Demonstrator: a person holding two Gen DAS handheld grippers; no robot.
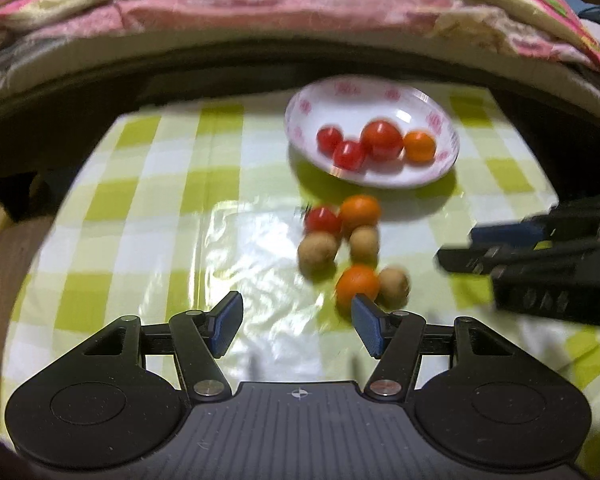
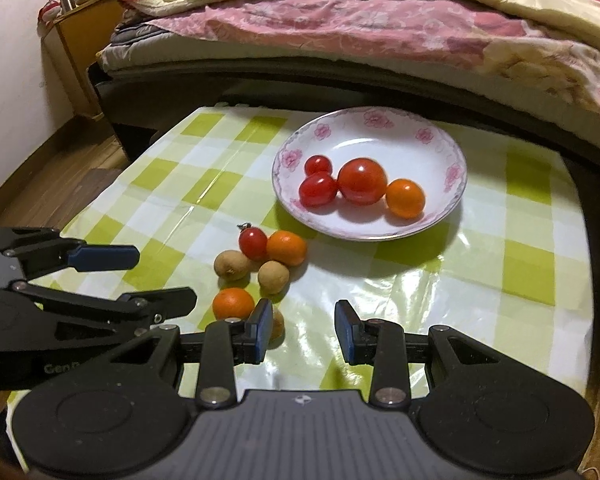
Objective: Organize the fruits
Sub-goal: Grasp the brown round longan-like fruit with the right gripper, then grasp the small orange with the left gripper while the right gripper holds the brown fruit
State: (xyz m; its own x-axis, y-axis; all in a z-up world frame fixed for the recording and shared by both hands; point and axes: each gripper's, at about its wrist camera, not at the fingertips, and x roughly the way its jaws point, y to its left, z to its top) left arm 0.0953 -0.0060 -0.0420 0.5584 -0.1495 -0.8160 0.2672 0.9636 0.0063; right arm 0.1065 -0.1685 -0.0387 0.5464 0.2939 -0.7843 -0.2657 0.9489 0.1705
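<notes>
**Fruits: loose cluster on the tabletop, both grippers empty and near**

Fruits still to sort: nearest orange citrus (image 2: 233,303) and a brown longan-like fruit (image 1: 394,286) sit just beyond the left gripper (image 1: 296,322), jaws apart, nothing between them. Right gripper (image 2: 303,330) also apart but narrower, empty; its left pad half hides that brown fruit. Both grippers point steeply down at the tabletop (image 2: 440,292), left one coming in from the left side of the right wrist view.

Further out: two more brown fruits (image 2: 273,277), a second orange citrus (image 2: 286,247) and a cherry tomato (image 2: 253,242) with stem, touching each other. Beyond, the plate (image 2: 440,148) holds three tomatoes (image 2: 362,181) and one orange fruit (image 2: 405,197).

Handling, judged: all small, light, round, so they'll roll on the glossy plastic cloth. Tomato soft, thin skin, squeeze gently. Citrus firmer, brown ones have a brittle shell. Grip across the widest middle, pads level, come from above. Neighbours touch, so nudging one may scatter the rest.
</notes>
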